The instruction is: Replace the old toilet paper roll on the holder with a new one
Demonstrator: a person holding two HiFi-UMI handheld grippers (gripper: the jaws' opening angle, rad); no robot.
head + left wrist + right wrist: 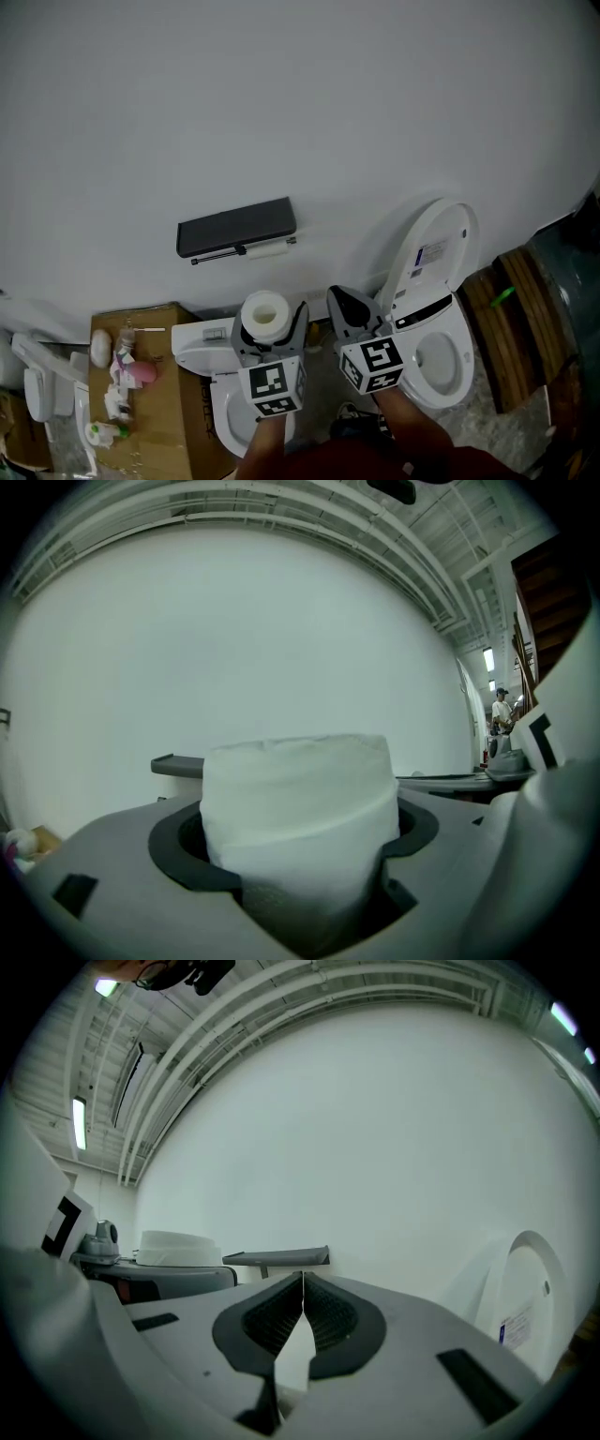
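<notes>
A full white toilet paper roll (265, 312) (298, 803) stands upright between the jaws of my left gripper (267, 323) (300, 855), which is shut on it. The black wall holder (236, 227) (176, 764) (277, 1258) hangs on the white wall ahead of both grippers. Under its cover, a thin white roll (266, 249) sits on the bar. My right gripper (343, 302) (302, 1290) is beside the left one, shut, with nothing between its pads. The held roll (178, 1246) also shows at the left of the right gripper view.
A white toilet (441, 356) with its lid raised stands at the right, and another toilet (230, 417) sits below the left gripper. A cardboard box (164, 394) with small items is at the left. Wooden planks (520, 309) lie at the far right.
</notes>
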